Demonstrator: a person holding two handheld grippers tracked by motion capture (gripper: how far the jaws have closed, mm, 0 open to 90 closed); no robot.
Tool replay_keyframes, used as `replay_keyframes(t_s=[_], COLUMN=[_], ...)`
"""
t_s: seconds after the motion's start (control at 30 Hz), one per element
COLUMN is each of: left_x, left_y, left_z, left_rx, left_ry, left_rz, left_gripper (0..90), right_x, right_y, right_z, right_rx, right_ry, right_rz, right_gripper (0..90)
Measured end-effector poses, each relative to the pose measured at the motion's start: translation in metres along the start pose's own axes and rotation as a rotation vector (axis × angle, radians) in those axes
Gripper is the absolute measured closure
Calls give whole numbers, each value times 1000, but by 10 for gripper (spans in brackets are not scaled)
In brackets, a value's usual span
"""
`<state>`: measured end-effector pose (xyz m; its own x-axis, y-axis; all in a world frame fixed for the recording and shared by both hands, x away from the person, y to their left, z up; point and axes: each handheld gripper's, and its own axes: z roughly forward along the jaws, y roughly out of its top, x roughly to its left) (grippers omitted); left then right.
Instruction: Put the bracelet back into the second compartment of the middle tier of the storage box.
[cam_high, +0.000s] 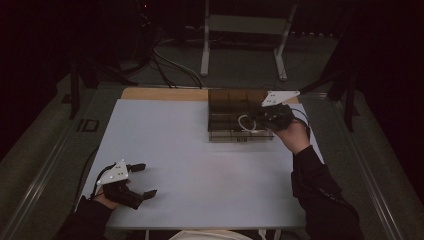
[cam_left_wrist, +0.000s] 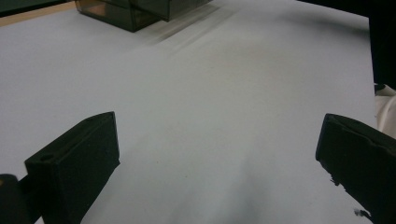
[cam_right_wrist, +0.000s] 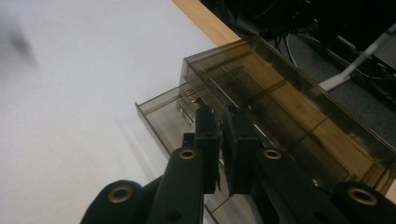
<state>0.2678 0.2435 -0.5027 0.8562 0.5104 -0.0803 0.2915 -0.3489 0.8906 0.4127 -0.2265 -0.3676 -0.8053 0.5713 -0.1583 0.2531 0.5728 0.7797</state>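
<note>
A smoky see-through organizer box (cam_high: 227, 102) stands at the back right of the white table (cam_high: 200, 160). One of its drawers (cam_right_wrist: 156, 114) is pulled out toward the table's middle. My right gripper (cam_high: 261, 120) hovers over that drawer, and in the right gripper view (cam_right_wrist: 222, 122) its jaws stand shut with a hairline gap and nothing seen between them. A white loop (cam_high: 245, 123) lies just left of the jaws; I cannot tell whether it is held. My left gripper (cam_high: 143, 180) rests at the front left, open and empty (cam_left_wrist: 217, 163).
A bare wood strip (cam_high: 160, 94) runs along the table's far edge, left of the box. Behind the table stand a metal frame (cam_high: 242, 37) and floor cables (cam_high: 170, 65). The box's corner (cam_left_wrist: 135, 11) shows far ahead of the left jaws.
</note>
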Motion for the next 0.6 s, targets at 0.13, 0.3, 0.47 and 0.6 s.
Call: replay_keyframes(t_s=[0.13,0.3,0.47,0.6], left_x=[0,0,0,0], left_y=[0,0,0,0], left_z=[0,0,0,0], left_rx=[-1,1,2,0], left_ry=[0,0,-1,-1], left_rz=[0,1,1,1], left_gripper=[10,10,10,10], right_x=[-4,-7,-10,-12], right_y=[-3,-7,-14,-17], right_z=[3,9,18,24], right_rx=[-2,-4,-7,-12], right_ry=[-11,-14,-15,-13], right_rz=[19,39,60,77], right_gripper=[855,855,855,855])
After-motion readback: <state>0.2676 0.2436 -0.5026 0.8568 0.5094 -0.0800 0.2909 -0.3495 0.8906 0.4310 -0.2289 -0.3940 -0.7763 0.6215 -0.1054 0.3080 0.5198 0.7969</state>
